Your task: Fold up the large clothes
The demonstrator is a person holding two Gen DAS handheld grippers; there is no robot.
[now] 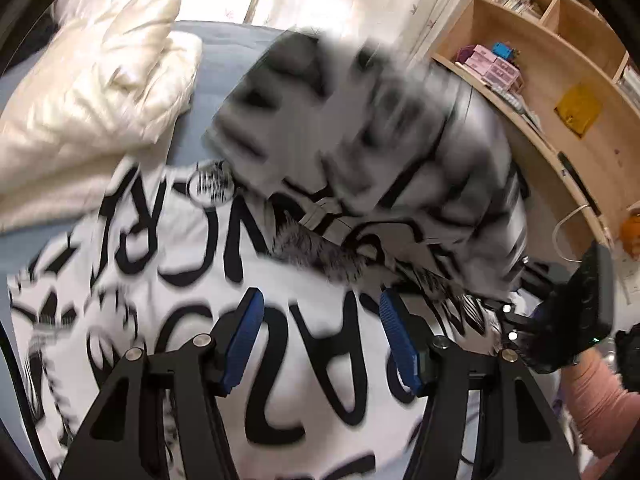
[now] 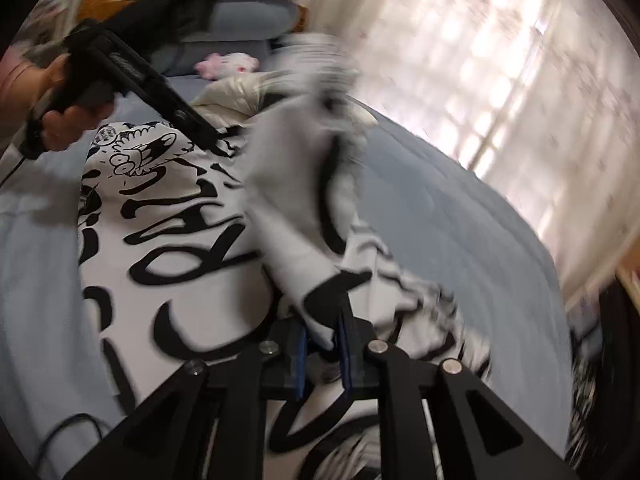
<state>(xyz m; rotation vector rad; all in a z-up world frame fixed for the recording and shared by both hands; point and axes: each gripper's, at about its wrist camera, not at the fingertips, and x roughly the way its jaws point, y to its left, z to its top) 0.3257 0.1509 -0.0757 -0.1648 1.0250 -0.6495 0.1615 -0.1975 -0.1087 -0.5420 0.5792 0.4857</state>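
My right gripper (image 2: 322,354) has its blue pads nearly together, pinching a fold of the white shirt (image 2: 168,240) with big black lettering; the cloth rises from the jaws in a blurred, lifted flap. My left gripper (image 1: 320,336) stands about half open with nothing between its pads, hovering over the flat part of the same shirt. In the right wrist view, a hand (image 2: 68,100) holds that left tool above the shirt's cartoon print. The shirt lies spread on a blue bed (image 2: 460,220), with one side raised off the bedding toward the middle of the bed. A cream quilt (image 1: 92,92) is bunched near the bed's far edge, and a wooden shelf (image 1: 560,80) stands beyond the bed's right side. To do this fold well, I judge I should keep the right pinch firm, carry the flap across in one smooth arc, and use the free left gripper to pin the flat part so it does not drag.
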